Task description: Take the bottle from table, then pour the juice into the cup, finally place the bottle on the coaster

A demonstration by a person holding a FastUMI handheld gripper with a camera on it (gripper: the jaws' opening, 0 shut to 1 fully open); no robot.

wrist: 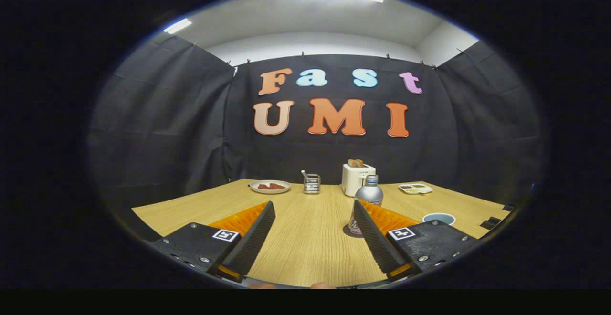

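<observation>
Standing bottle (368, 195) beyond spread fingers (377, 238)

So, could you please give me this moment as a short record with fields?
tool: the tool is open, nothing between its fingers, above the table
bottle: silver bottle upright on a dark coaster, just beyond the right finger, which hides its lower part
cup: blue-rimmed cup on the table, right of the bottle
far edge: plate with food, metal holder, white toaster, small tray
task stage: cannot tell whether juice is poured
</observation>
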